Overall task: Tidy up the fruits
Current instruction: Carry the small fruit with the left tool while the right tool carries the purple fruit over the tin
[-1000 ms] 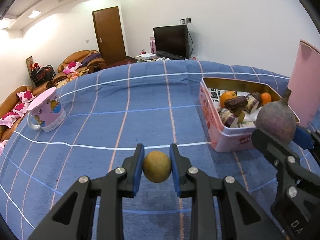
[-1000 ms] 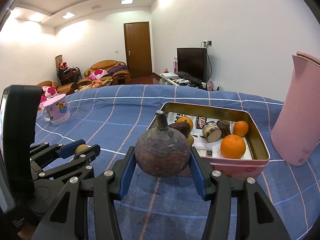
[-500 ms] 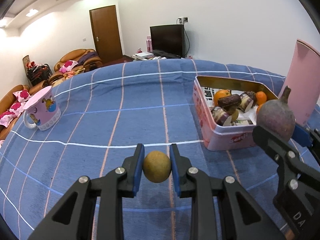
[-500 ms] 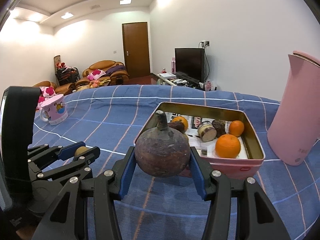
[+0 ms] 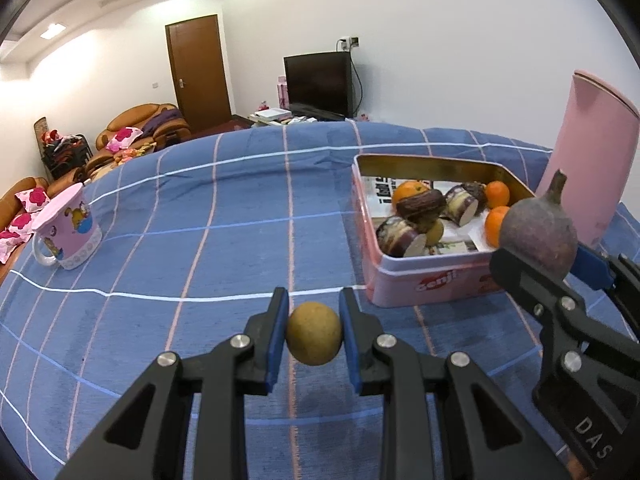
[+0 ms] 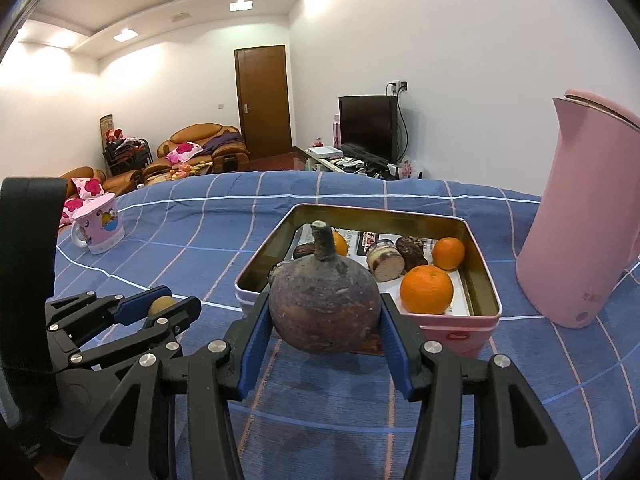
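My left gripper (image 5: 313,334) is shut on a small round tan fruit (image 5: 314,339), held above the blue checked cloth, left of the tin. My right gripper (image 6: 325,330) is shut on a large dark purple fruit with a stem (image 6: 324,307), held just in front of the pink tin (image 6: 460,330). The tin (image 5: 420,284) holds oranges (image 6: 426,289), dark cut fruits (image 6: 386,263) and paper. The left gripper shows at the left in the right wrist view (image 6: 160,307); the right gripper with the purple fruit (image 5: 538,234) shows at the right in the left wrist view.
A tall pink kettle (image 6: 588,216) stands right of the tin. A pink cartoon mug (image 5: 68,236) stands far left on the cloth. Behind the table are sofas, a door and a television.
Both grippers have drifted slightly toward the tin and to the right, still holding their fruits. The tin looks a little nearer in both views.
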